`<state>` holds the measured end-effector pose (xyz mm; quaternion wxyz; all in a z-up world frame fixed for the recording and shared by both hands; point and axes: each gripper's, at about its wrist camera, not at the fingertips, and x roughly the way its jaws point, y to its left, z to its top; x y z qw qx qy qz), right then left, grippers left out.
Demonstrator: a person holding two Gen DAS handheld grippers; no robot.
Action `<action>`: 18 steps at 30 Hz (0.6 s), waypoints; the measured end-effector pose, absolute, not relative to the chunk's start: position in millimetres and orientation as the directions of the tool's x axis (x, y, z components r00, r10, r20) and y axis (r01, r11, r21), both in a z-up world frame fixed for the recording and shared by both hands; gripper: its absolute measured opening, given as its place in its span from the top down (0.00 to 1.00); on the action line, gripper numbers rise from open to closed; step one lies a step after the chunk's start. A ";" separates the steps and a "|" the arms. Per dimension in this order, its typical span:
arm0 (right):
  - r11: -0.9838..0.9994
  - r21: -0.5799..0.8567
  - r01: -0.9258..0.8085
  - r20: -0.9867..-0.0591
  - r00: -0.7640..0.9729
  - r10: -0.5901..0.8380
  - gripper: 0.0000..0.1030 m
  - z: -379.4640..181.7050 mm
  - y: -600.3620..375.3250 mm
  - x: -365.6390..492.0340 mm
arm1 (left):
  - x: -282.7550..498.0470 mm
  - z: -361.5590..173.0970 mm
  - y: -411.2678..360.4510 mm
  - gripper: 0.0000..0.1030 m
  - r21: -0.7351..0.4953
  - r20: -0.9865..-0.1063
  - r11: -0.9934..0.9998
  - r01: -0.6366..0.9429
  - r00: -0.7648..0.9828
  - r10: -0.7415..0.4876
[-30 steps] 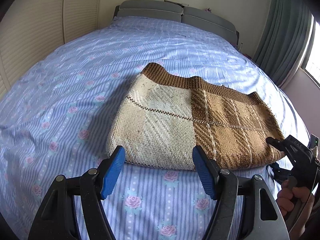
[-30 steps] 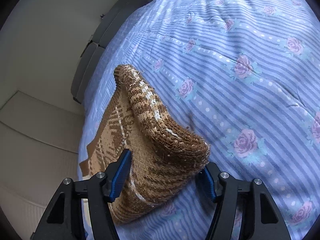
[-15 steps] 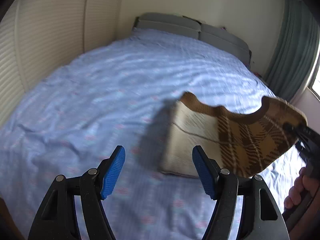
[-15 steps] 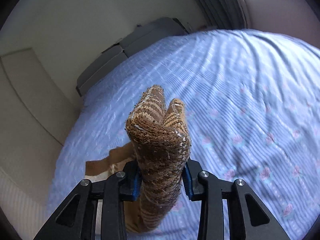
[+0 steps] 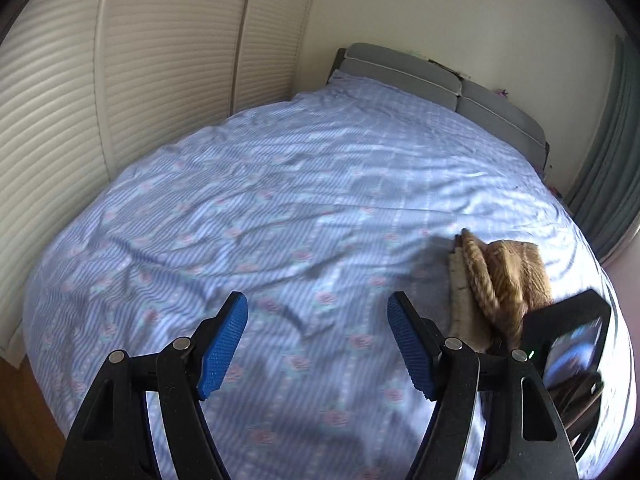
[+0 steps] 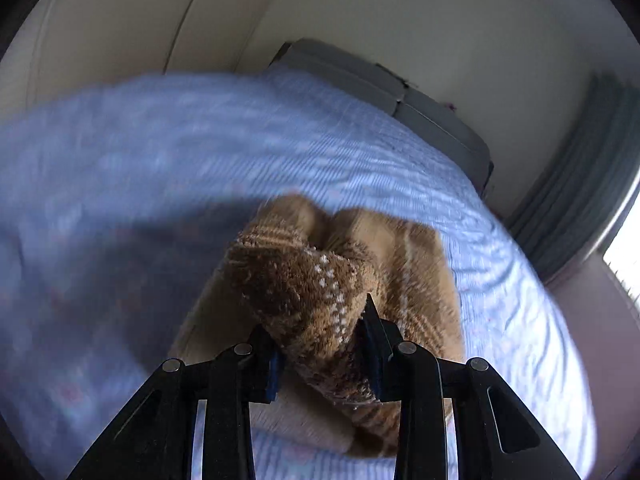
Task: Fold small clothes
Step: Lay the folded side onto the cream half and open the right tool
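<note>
Knit sweater (image 6: 316, 292) clamped in right claw (image 6: 324, 344).

Count: one knitted brown plaid garment (image 6: 344, 280); two claws, left claw (image 5: 318, 340) and right claw (image 6: 320, 354); one bed (image 5: 280, 200); two grey headboard cushions (image 5: 400, 68) at bed's far end; one curtain (image 5: 608, 184).

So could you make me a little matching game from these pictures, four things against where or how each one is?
Things:
1. left gripper
2. right gripper
3. brown plaid knit garment
4. grey headboard

States:
A. at the far end of the bed
B. jaws wide apart, nothing between them
C. bunched and lifted off the blue floral bedsheet
D. jaws clamped on knit fabric

Pairs: 1-B, 2-D, 3-C, 4-A
</note>
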<state>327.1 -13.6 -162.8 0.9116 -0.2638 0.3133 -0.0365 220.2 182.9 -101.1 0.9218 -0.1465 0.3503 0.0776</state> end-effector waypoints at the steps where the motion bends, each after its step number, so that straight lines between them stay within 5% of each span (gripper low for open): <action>1: 0.840 -0.533 -0.105 -0.549 0.798 -0.249 0.67 -174.0 -8.9 322.0 | 219.2 -104.0 186.1 0.30 -0.218 -0.672 0.944 -0.249 0.740 0.040; 8: 0.808 -0.578 -0.115 -0.527 0.808 -0.263 0.67 -193.0 4.6 310.3 | 220.2 -115.9 194.1 0.30 -0.225 -0.691 0.946 -0.233 0.722 0.013; 18: 0.882 -0.457 -0.111 -0.543 0.821 -0.178 0.44 -158.8 -14.0 297.1 | 232.4 -93.1 166.5 0.30 -0.190 -0.667 0.972 -0.139 0.745 -0.024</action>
